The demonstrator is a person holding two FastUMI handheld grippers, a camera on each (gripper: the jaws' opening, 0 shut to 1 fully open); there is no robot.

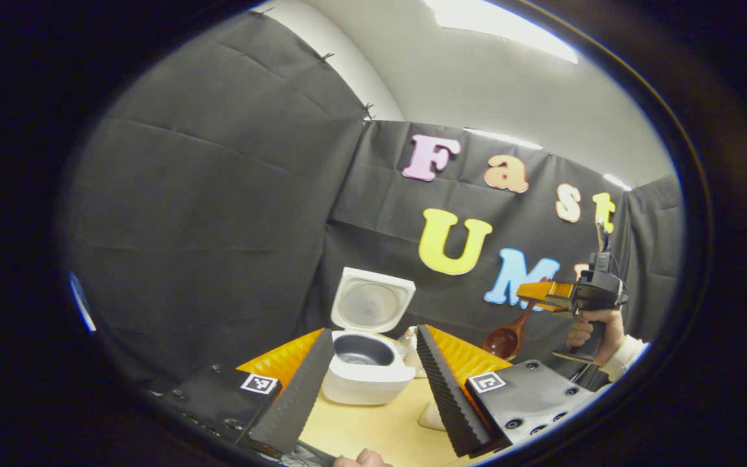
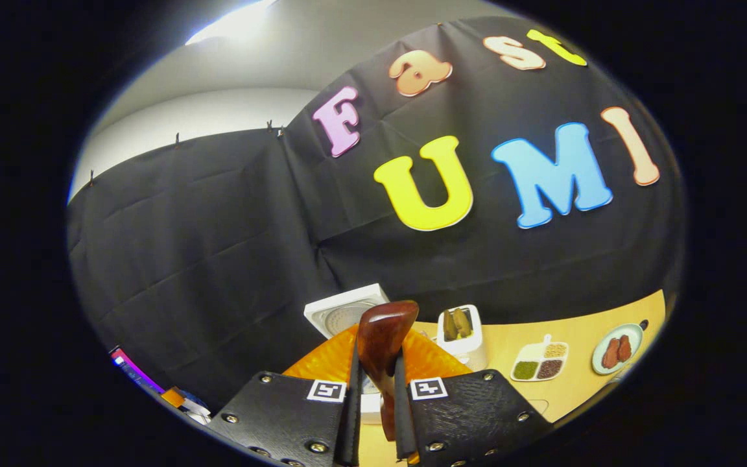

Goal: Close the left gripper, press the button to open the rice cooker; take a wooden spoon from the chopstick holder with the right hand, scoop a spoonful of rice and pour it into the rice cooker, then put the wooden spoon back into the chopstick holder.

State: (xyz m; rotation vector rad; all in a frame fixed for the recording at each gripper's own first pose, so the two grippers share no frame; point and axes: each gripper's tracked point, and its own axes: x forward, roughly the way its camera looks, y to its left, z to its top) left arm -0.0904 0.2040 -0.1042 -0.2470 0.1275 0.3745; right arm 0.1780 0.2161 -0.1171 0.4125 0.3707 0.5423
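1. Nearest, the left gripper (image 1: 373, 383) hangs with its jaws wide apart.
2. Beyond it, the rice cooker (image 1: 367, 370) stands on the table (image 1: 373, 428), lid up.
3. Farther off, the right gripper (image 2: 375, 395) clamps the wooden spoon (image 2: 383, 344) by its handle; that narrow hold could let the spoon twist and spill rice.
4. Farthest, the chopstick holder (image 2: 463, 334) stands near a divided grain dish (image 2: 540, 362).

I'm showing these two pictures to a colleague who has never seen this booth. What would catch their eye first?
Probably the white rice cooker on the table, its lid standing open, framed between the left gripper's spread fingers. Next, the wooden spoon clamped upright in the right gripper; in the left gripper view it hangs bowl-down to the cooker's right. A divided dish of grains sits farther right on the table.
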